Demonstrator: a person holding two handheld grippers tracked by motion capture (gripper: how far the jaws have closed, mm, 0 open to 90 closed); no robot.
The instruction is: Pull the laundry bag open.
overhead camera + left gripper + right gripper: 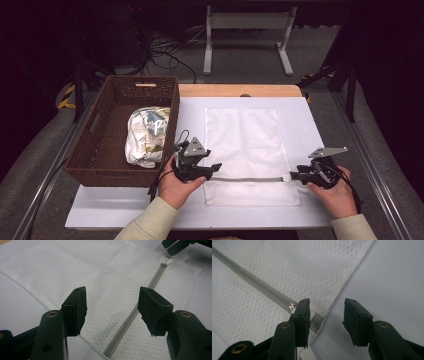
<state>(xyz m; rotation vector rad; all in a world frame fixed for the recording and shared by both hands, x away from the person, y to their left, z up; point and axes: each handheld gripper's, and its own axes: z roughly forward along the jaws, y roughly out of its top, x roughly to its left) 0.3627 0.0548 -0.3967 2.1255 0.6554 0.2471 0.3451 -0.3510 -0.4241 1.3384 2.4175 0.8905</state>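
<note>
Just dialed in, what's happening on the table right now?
A person holds a pair of tongs in each hand over a white mesh laundry bag lying flat on the white table. The left tongs stand open over the bag's left end, straddling the zipper. The right tongs are open at the bag's right edge, by the zipper pull, gripping nothing. A folded patterned cloth sits in the brown basket at the left.
</note>
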